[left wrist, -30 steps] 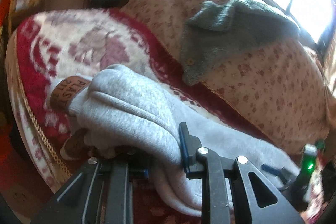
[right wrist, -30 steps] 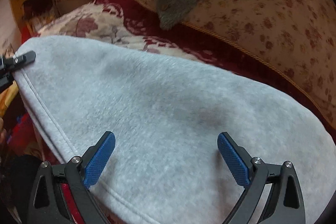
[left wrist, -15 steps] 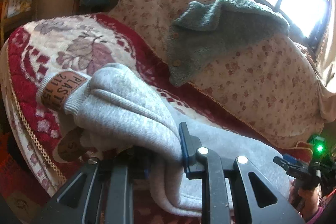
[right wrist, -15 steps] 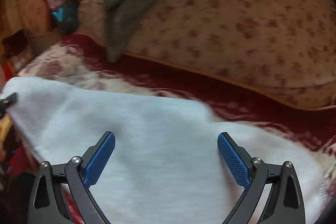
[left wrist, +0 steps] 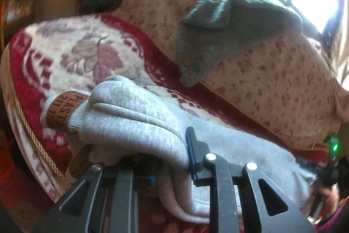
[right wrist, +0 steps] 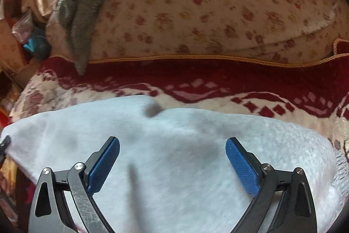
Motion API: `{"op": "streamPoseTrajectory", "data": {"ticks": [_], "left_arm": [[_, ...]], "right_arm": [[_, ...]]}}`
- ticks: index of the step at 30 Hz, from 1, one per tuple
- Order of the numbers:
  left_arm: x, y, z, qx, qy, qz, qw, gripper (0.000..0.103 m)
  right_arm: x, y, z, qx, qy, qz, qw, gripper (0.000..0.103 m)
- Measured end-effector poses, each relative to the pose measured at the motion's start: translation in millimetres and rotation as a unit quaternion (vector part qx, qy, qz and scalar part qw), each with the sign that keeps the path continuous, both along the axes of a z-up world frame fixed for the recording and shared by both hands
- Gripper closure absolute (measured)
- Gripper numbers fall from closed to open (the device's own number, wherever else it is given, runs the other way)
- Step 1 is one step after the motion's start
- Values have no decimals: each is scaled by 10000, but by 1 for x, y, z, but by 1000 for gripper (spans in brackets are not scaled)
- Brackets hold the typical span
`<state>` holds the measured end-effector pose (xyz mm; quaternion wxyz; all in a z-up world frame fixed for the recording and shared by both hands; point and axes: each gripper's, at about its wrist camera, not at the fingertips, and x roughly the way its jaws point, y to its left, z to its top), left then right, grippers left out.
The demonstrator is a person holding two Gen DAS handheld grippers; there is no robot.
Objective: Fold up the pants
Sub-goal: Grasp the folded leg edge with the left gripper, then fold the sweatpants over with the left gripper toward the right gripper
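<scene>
Left tool (left wrist: 172,158) clenched on the bunched cuff end of light grey fleece pants (left wrist: 135,121), likely anchoring it for the fold. Pants lie on a red-and-cream patterned sofa blanket (left wrist: 72,54). Right tool (right wrist: 172,165) spread wide, empty, above flat cloth. Only the left view shows the brown cuff label (left wrist: 63,106).

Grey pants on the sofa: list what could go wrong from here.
1. The left gripper pinches a thick bunch of the grey pants; layers could slip out unevenly.
2. The right gripper hangs open above the cloth, holding nothing, so that side may sag or crease.
3. The grey cardigan on the backrest lies close and might get snagged.
</scene>
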<state>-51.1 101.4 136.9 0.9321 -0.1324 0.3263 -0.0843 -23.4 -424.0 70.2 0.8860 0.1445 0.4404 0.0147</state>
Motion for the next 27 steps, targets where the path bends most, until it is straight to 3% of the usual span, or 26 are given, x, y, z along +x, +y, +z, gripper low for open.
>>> {"op": "streamPoseTrajectory", "data": {"ticks": [5,9,10,12,14,17,19,22,27], "left_arm": [[-11,-58,15,930,-449,-683,9923,81],[-24,-116,6,1494,-599,-1394,9771,76],[-28,-136,-5,1698,-541,-1679,9696,74],[-33,-161,-23,1854,-409,-1950,9623,64],[-34,-178,-47,1782,-78,-2286,9571,60],[-32,-181,-67,1491,321,-2341,9602,50],[-34,-175,-65,1243,344,-2396,9623,49],[-33,-154,-54,689,393,-2336,9691,34],[-29,-124,-34,267,332,-2011,9787,25]], "right_arm": [[-6,10,20,225,-154,77,9996,3],[-11,16,35,119,-303,140,9994,3],[-12,17,37,106,-312,157,9993,3],[-12,19,39,61,-319,175,9993,3],[-11,21,39,68,-296,193,9994,3],[-12,27,38,29,-243,321,9992,3],[-14,32,39,-41,-242,367,9990,3],[-16,37,43,-21,-306,440,9986,3],[-15,52,49,292,-413,799,9955,3]]}}
